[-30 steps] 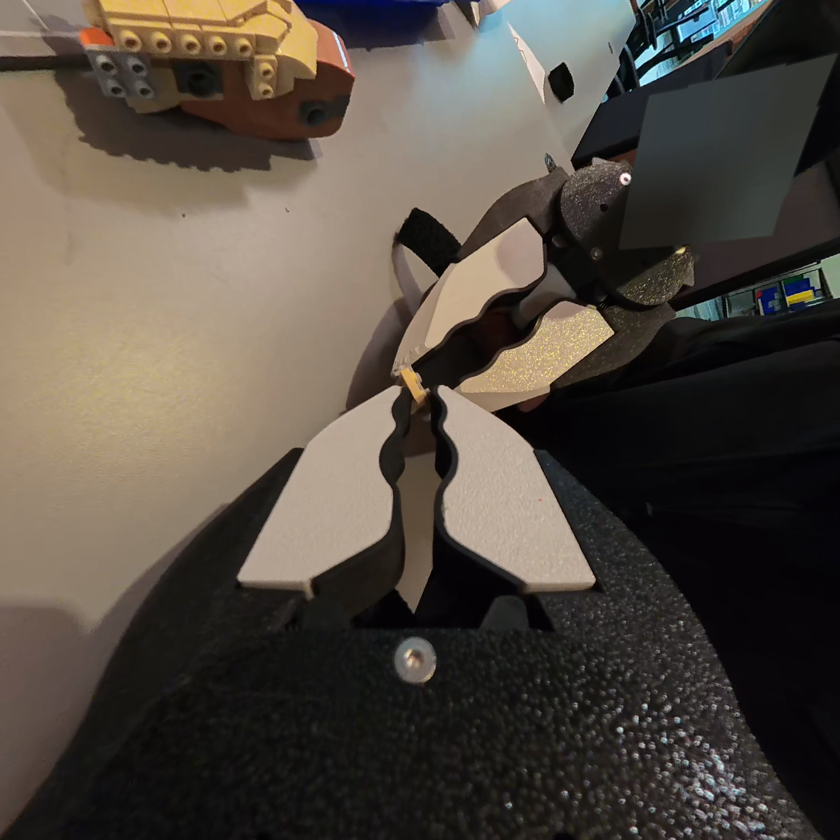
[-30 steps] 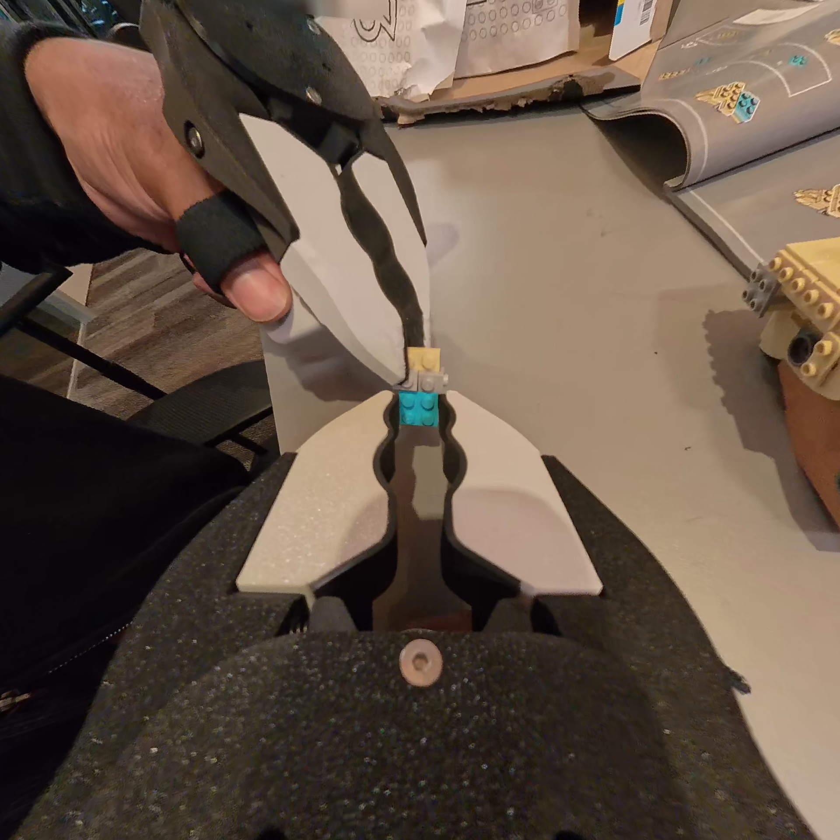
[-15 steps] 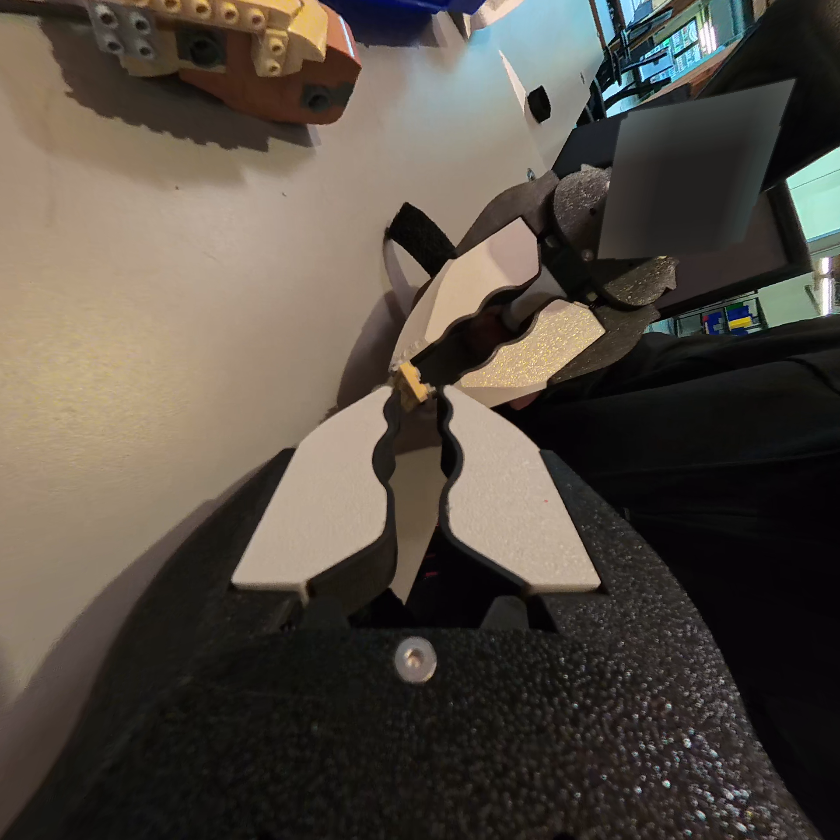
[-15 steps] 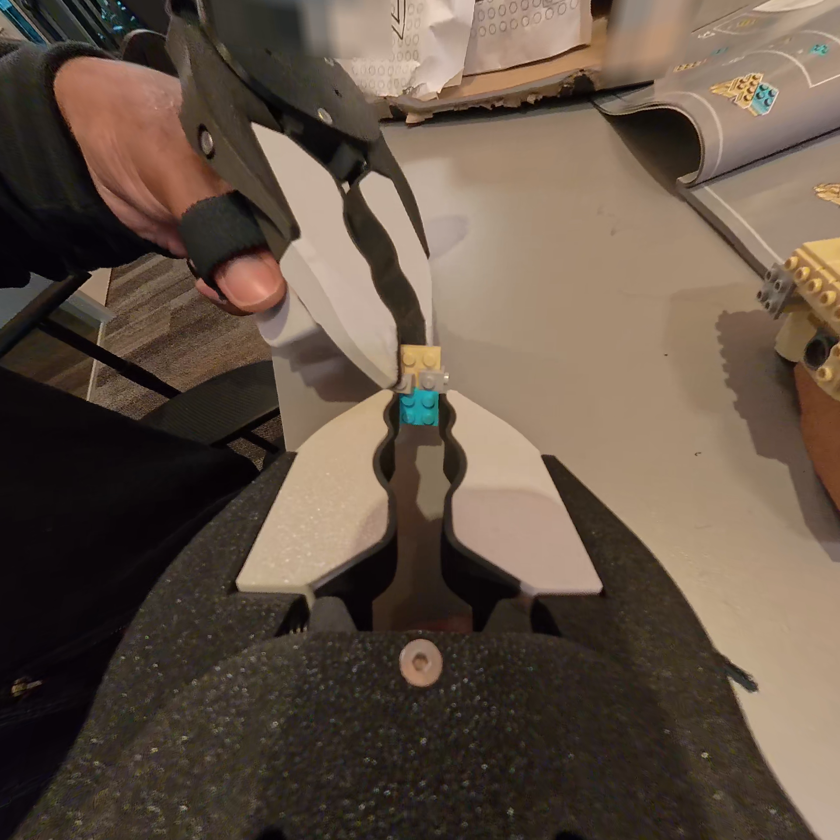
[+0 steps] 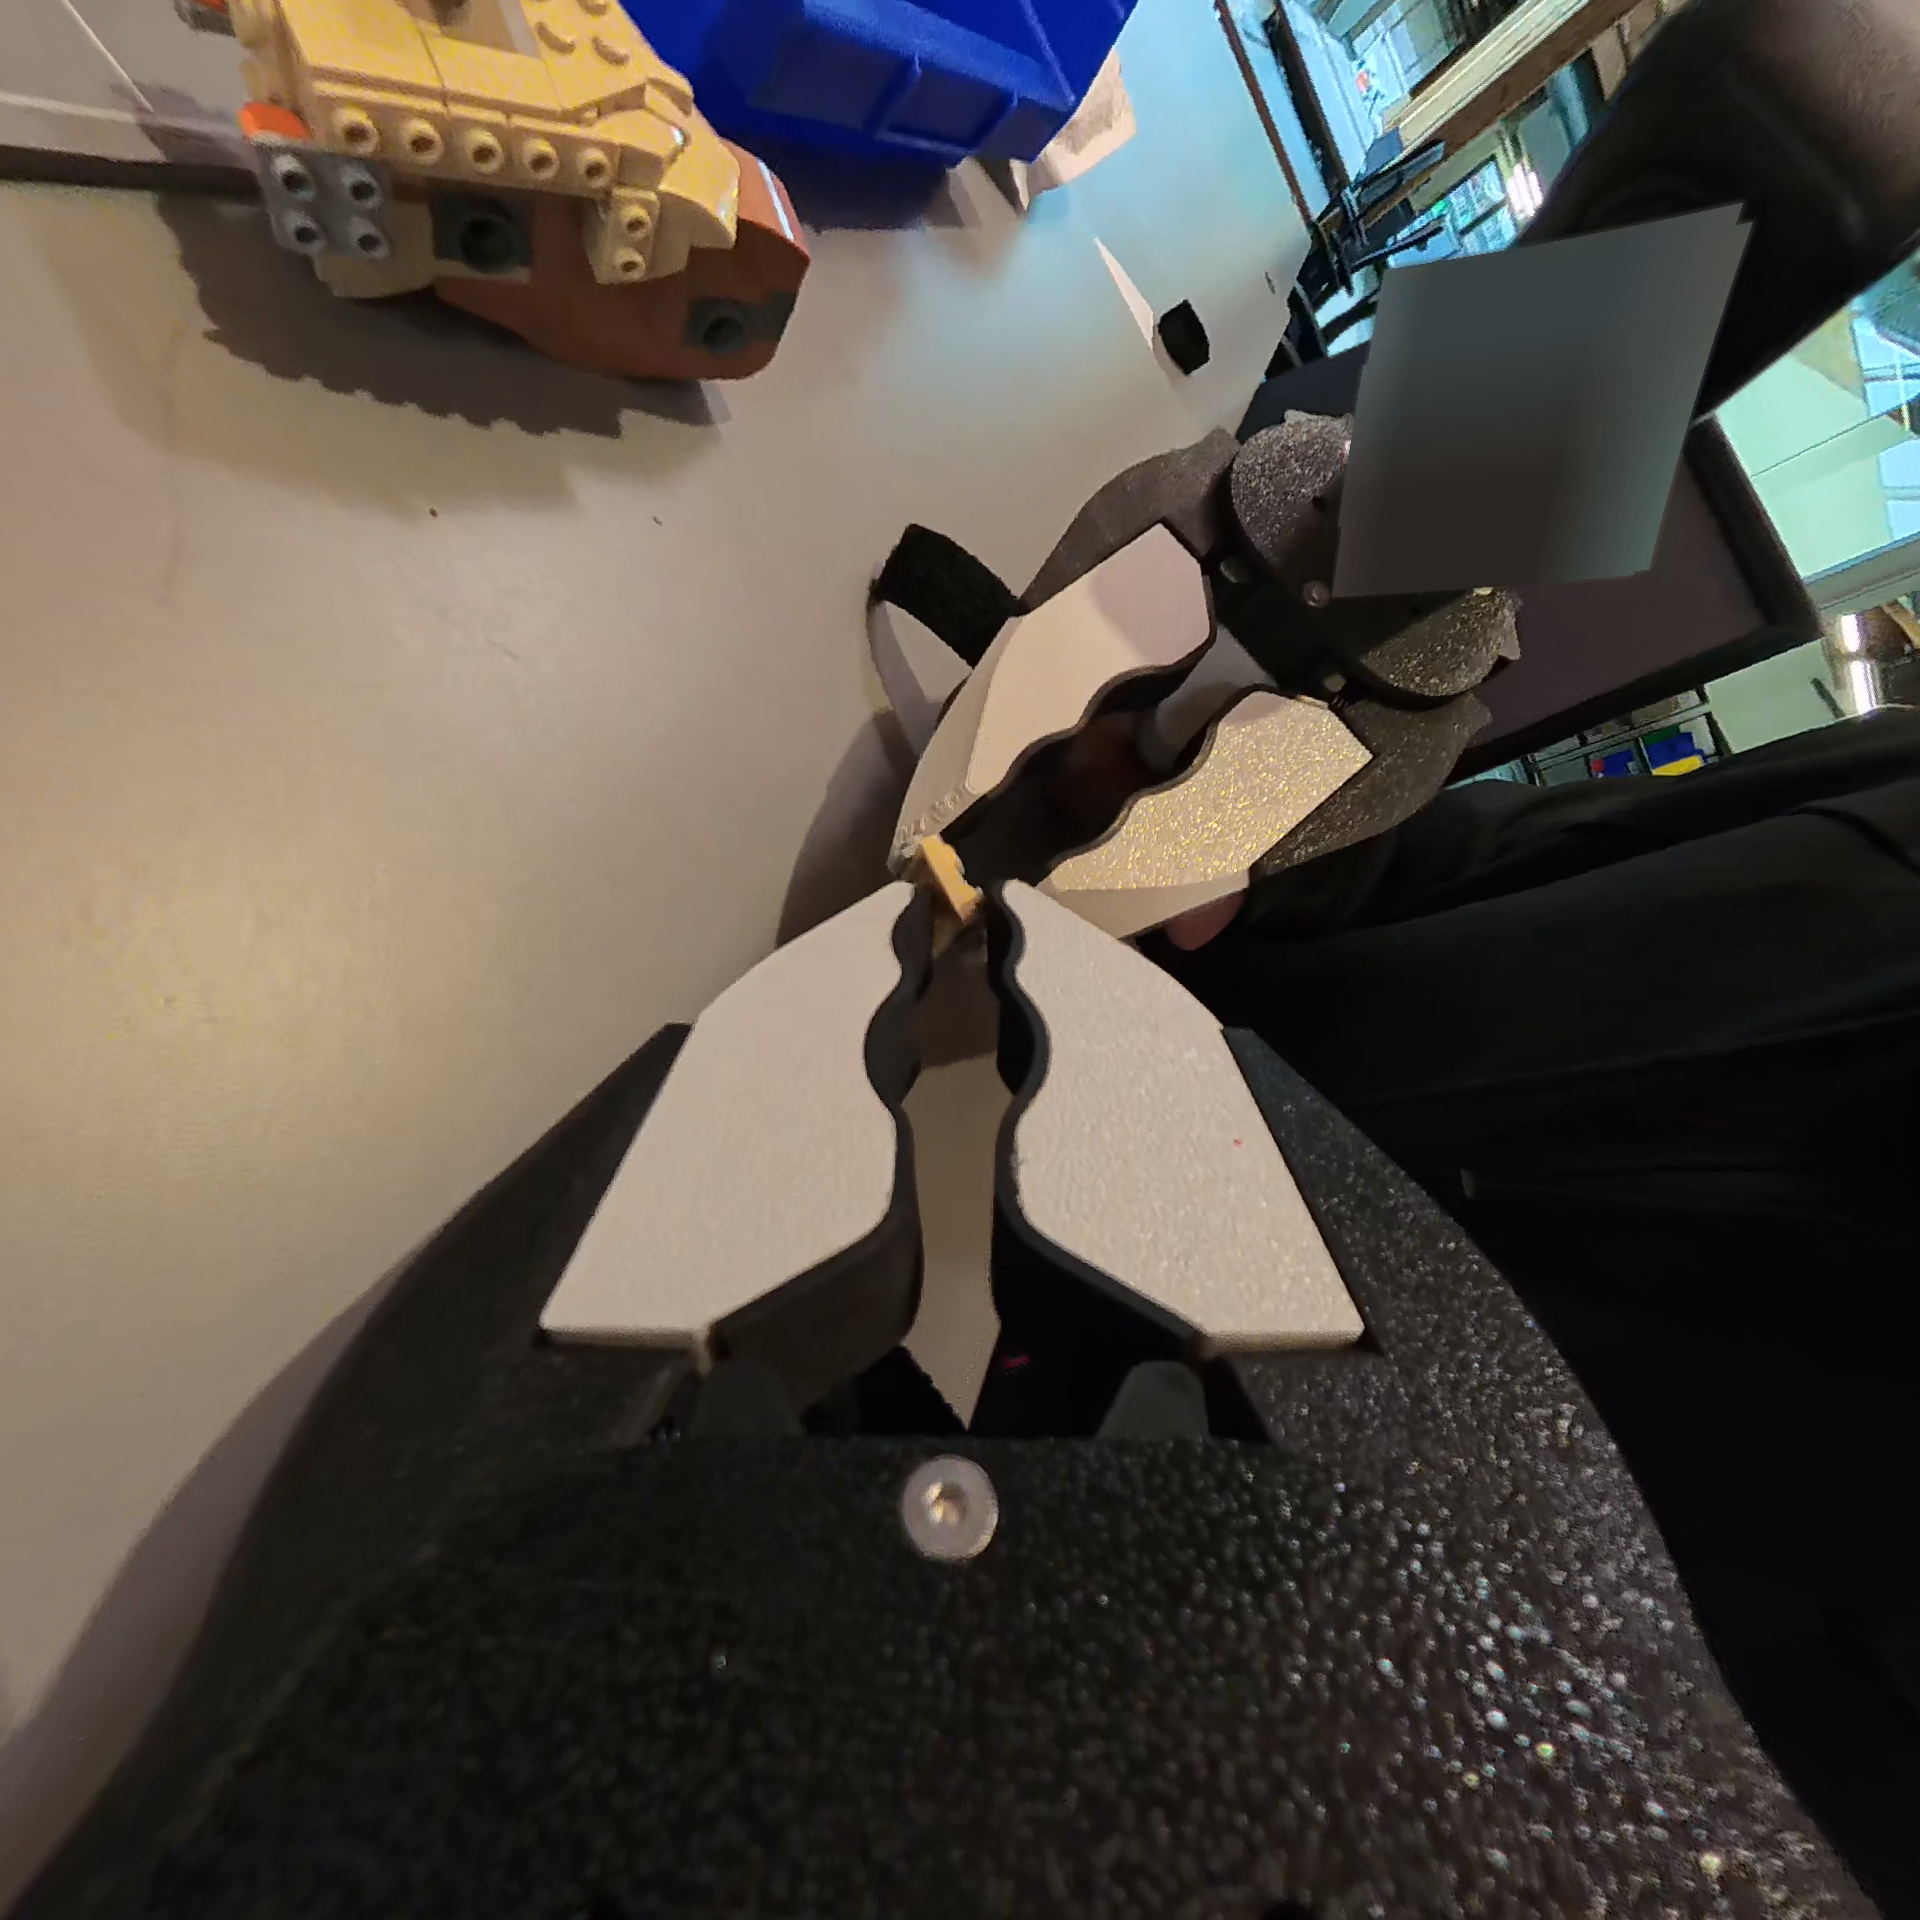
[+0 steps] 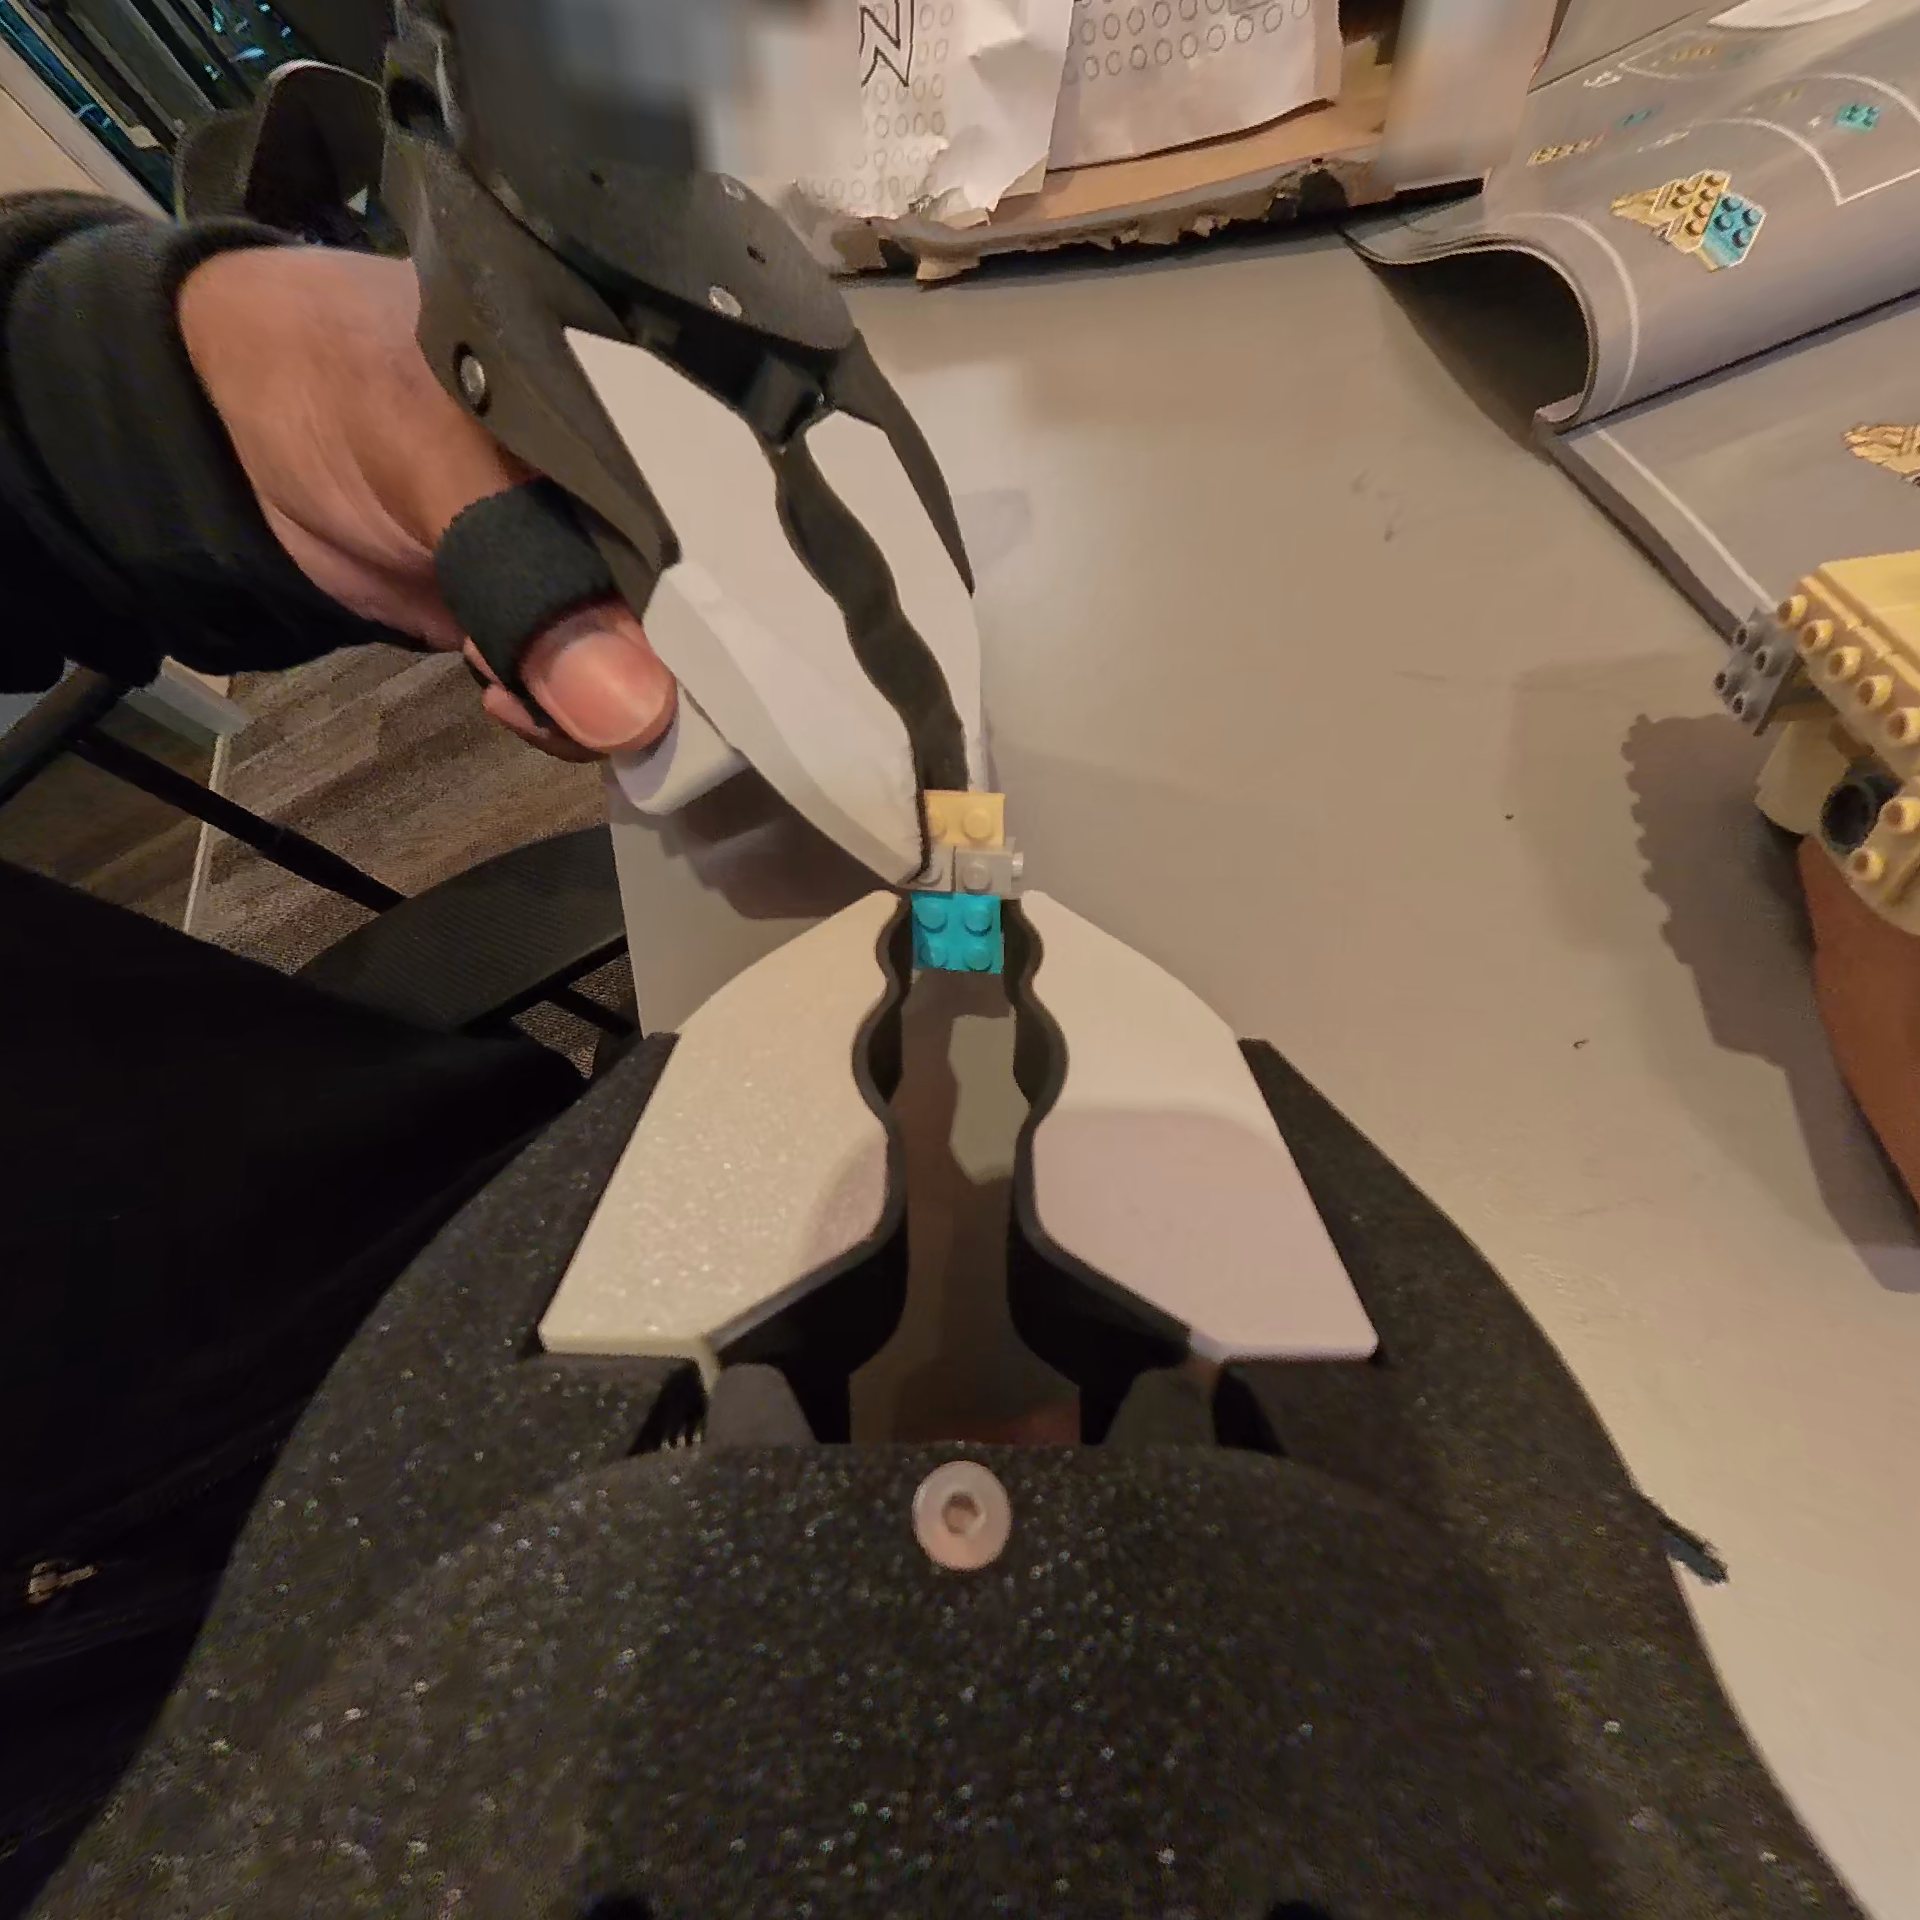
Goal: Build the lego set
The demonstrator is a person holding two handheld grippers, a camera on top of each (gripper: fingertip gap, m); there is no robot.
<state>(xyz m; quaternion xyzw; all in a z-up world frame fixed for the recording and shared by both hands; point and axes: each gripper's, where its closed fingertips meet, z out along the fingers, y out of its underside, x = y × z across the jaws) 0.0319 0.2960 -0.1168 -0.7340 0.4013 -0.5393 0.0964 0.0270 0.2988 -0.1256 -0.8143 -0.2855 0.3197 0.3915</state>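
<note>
A small assembly is held over the table edge: a teal brick [image 6: 954, 937], a grey piece [image 6: 982, 871] and a tan plate [image 6: 966, 819] in a row. My right gripper [image 6: 961, 920] is shut on the teal brick. My left gripper [image 5: 951, 906] is shut on the tan plate [image 5: 948, 875], tip to tip with the right gripper [image 5: 935, 844]. In the right wrist view the left gripper [image 6: 948, 826] comes in from the upper left, held by a hand [image 6: 343, 499]. The tan and brown lego model [image 5: 499, 197] stands on the grey table [image 5: 312, 727].
An open instruction booklet [image 6: 1683, 197] lies at the far right of the table, next to the model [image 6: 1860, 727]. A torn cardboard box with papers [image 6: 1091, 114] is at the back. A blue bin [image 5: 904, 73] stands behind the model. A dark chair [image 6: 447, 935] is below the table edge. Left and right tips are no more than a few centimetres apart.
The two grippers stay locked on the small assembly. The left wrist view has swung, so the model and blue bin sit lower and nearer in it. The assembly looks unchanged.
</note>
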